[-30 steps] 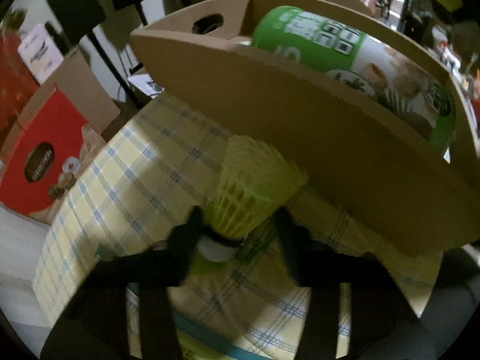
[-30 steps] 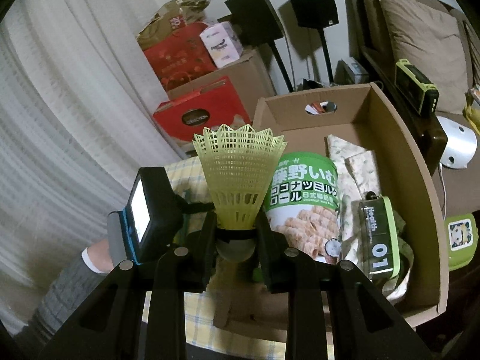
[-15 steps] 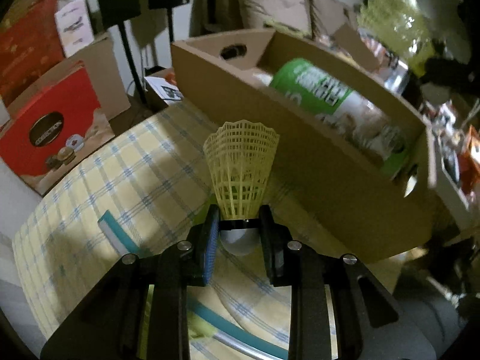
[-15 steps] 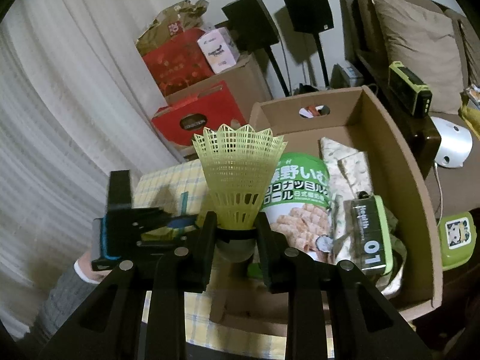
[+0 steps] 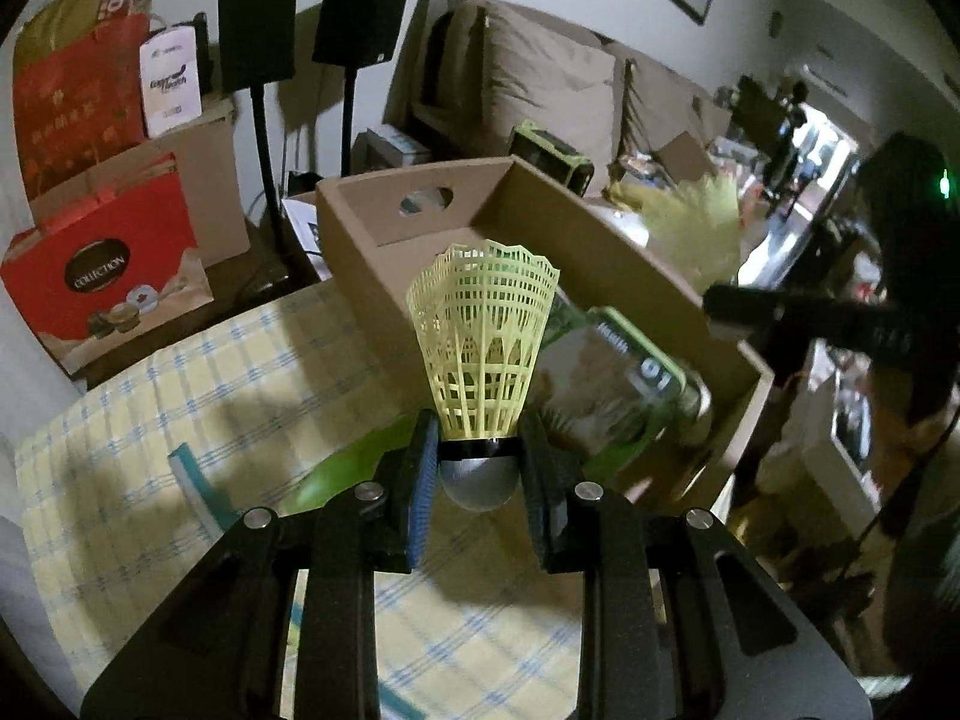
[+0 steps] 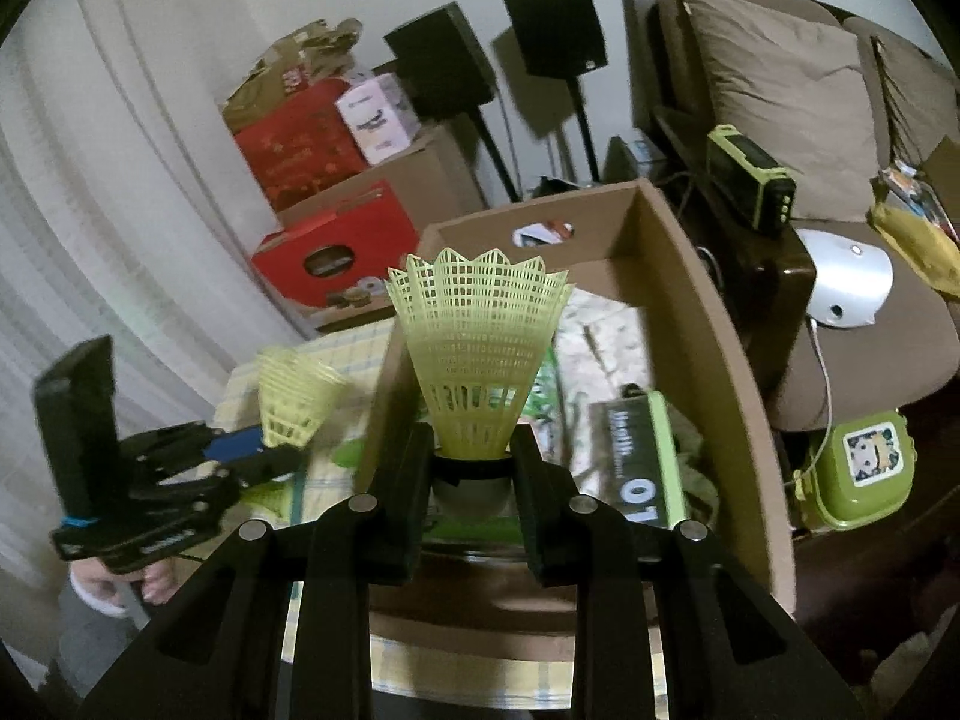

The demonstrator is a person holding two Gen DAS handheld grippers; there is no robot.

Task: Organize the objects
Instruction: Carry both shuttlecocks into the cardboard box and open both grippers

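Left gripper [image 5: 480,468] has lifted its shuttlecock [image 5: 483,336] off the tablecloth [image 5: 180,372].

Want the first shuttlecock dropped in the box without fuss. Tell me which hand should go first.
Right. The right gripper holds its shuttlecock already over the cardboard box; the left gripper with its shuttlecock hangs over the tablecloth, outside the box wall.

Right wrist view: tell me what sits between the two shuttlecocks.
Only the cardboard box's near side wall edge, seen in the right wrist view; the left tool's shuttlecock is outside it, the right tool's shuttlecock above it.
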